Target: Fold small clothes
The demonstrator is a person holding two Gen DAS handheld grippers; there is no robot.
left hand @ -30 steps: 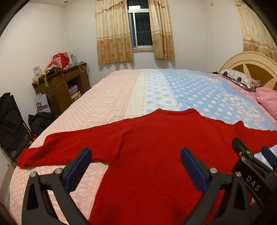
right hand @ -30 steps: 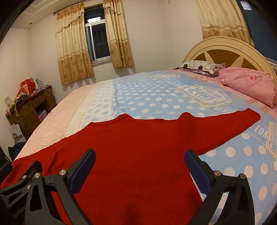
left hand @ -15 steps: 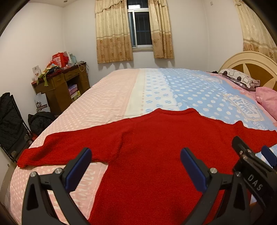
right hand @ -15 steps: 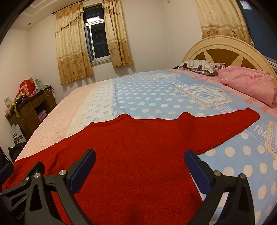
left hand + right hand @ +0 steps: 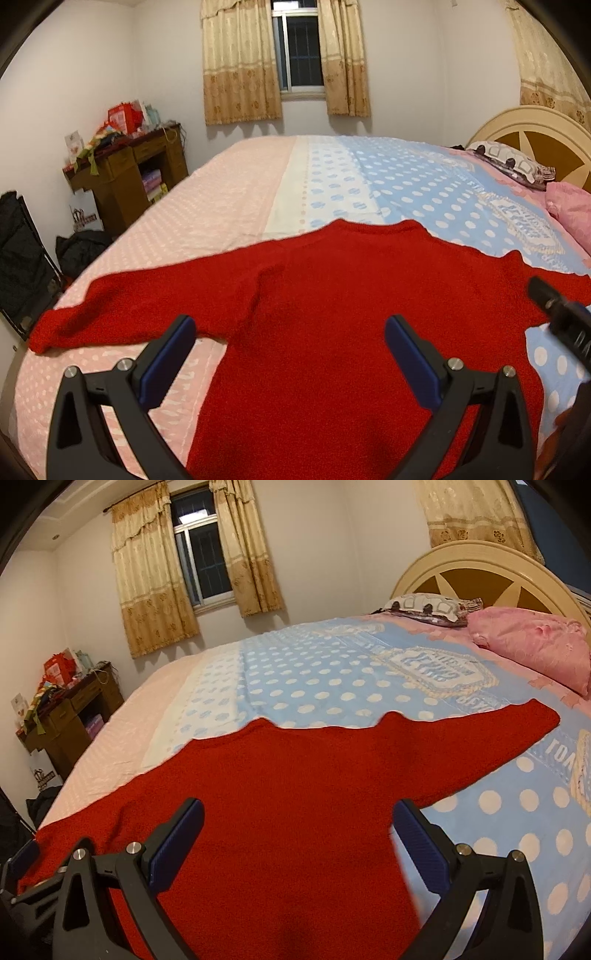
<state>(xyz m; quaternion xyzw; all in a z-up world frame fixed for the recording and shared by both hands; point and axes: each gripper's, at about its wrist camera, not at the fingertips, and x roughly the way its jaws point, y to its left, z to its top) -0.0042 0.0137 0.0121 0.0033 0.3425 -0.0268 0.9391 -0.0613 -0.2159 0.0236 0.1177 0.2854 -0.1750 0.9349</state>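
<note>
A red knit sweater [image 5: 332, 295] lies flat on the bed, neck away from me, both sleeves spread out; it also shows in the right wrist view [image 5: 295, 794]. Its left sleeve end [image 5: 48, 330] reaches the bed's left edge and its right sleeve end [image 5: 535, 720] points toward the pillows. My left gripper [image 5: 288, 354] is open and empty, hovering over the sweater's lower left body. My right gripper [image 5: 297, 840] is open and empty over the lower right body. The right gripper's edge shows in the left wrist view [image 5: 561, 314].
The bed [image 5: 258, 192] has a pink and blue dotted cover. A pink pillow [image 5: 535, 642] and a patterned pillow [image 5: 424, 603] lie by the headboard [image 5: 480, 568]. A cluttered wooden desk [image 5: 125, 170] and dark bags [image 5: 22, 258] stand left of the bed.
Both grippers have drifted slightly; the right gripper has shifted to the right in the left wrist view. The sweater has not moved.
</note>
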